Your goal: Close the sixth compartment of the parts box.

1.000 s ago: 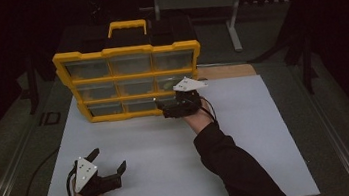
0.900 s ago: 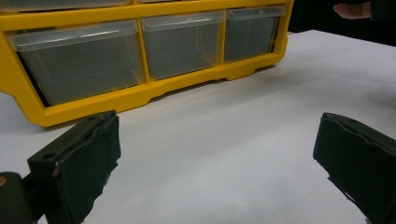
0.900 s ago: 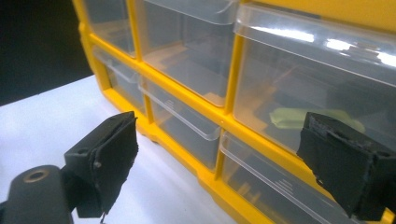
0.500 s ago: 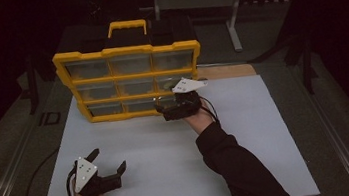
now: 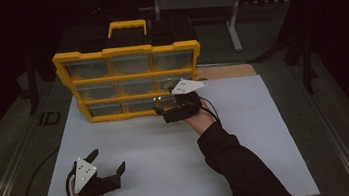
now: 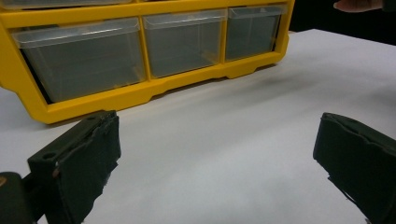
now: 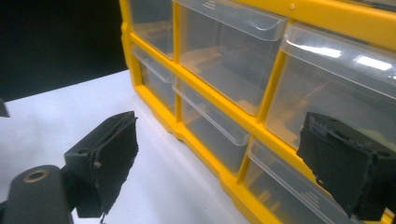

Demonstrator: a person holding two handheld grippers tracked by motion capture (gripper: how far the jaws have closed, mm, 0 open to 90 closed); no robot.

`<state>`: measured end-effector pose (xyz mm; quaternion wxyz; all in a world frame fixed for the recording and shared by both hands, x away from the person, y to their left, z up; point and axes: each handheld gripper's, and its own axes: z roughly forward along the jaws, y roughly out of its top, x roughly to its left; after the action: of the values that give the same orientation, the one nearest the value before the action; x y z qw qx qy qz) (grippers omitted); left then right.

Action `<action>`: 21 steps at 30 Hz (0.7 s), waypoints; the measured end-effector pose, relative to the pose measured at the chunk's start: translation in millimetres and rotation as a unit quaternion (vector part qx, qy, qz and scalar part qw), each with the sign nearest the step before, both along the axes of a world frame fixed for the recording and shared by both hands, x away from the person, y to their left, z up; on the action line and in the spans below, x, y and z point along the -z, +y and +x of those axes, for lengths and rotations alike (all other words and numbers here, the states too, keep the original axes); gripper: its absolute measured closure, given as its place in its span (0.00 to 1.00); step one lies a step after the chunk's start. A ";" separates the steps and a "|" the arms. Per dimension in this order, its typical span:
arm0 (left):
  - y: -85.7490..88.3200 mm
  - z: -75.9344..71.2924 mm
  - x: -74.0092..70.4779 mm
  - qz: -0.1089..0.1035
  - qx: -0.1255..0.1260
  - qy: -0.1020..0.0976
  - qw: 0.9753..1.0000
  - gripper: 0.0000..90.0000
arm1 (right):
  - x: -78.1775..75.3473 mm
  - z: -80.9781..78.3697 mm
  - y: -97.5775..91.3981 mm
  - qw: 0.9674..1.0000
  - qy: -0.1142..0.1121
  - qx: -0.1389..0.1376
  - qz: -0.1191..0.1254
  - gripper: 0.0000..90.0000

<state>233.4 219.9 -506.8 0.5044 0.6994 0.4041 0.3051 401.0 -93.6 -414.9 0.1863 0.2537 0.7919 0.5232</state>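
Yellow drawer cabinet (image 5: 130, 81) stands with every drawer shut as your right gripper (image 5: 173, 112), jaws wide and empty, nears its bottom right drawer (image 7: 289, 196); your left gripper (image 5: 107, 174) idles wide open.

right gripper (image 5: 160, 114) hides the organizer's (image 5: 126, 51) lower-right drawer.

The room is dark, nearly black beyond the surface (image 5: 277, 130), whose white top catches dim light; a grey metal stand (image 5: 233, 17) sits behind; a wooden board (image 5: 224, 71) edges the far side.
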 end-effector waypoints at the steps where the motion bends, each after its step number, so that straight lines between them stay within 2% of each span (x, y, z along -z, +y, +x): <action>1: 0.1 -0.1 -0.2 0.001 0.000 -0.001 1.000 0.02 | -0.6 -0.9 -0.5 1.000 -0.001 -0.004 0.002 0.13; 5: 0.3 0.1 -0.1 -0.001 0.000 0.000 1.000 0.02 | -3.7 -4.0 -2.2 1.000 -0.003 -0.012 0.001 0.13; 14: 0.2 -0.1 -0.2 0.000 0.000 0.000 1.000 0.02 | -13.0 -9.6 -11.1 1.000 0.002 -0.020 0.016 0.13; 21: 0.0 -0.2 -0.5 0.001 0.001 0.000 1.000 0.02 | -19.7 -15.3 -16.1 1.000 -0.004 -0.022 0.005 0.13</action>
<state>233.2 219.9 -506.3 0.5044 0.7002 0.4029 0.3049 385.7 -109.7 -395.1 0.1772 0.2352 0.7937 0.5323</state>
